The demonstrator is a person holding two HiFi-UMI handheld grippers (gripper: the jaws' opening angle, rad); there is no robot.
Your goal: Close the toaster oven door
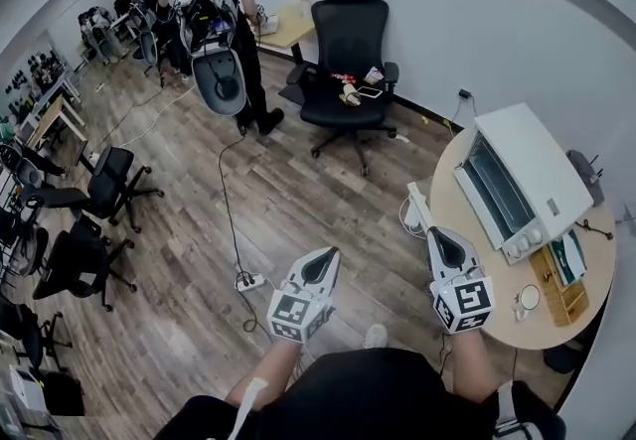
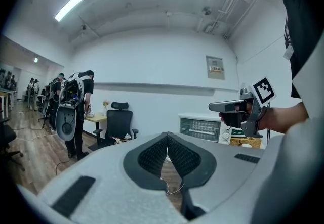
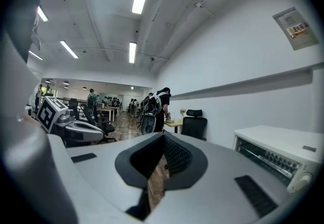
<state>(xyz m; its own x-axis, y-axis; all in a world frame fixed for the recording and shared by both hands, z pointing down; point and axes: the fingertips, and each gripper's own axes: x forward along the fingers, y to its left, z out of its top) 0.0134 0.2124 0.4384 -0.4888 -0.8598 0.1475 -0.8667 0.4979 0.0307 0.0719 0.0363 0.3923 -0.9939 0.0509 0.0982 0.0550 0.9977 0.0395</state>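
Observation:
The white toaster oven [image 1: 512, 180] stands on a round wooden table [image 1: 497, 314] at the right, its glass door [image 1: 492, 192] lying flush with the front. It also shows in the left gripper view as the toaster oven [image 2: 201, 128], and the toaster oven [image 3: 281, 154] sits at the right edge of the right gripper view. My left gripper [image 1: 329, 254] is held over the floor, away from the table, jaws shut and empty [image 2: 167, 135]. My right gripper [image 1: 438, 234] hovers at the table's near-left edge, short of the oven, jaws together with nothing between them [image 3: 163, 135].
A black office chair [image 1: 348, 61] with items on its seat stands by the far wall. A person with a backpack [image 1: 224, 21] stands at a desk beyond. A power strip [image 1: 248, 281] and cables lie on the floor. A wooden organizer [image 1: 556, 274] sits beside the oven.

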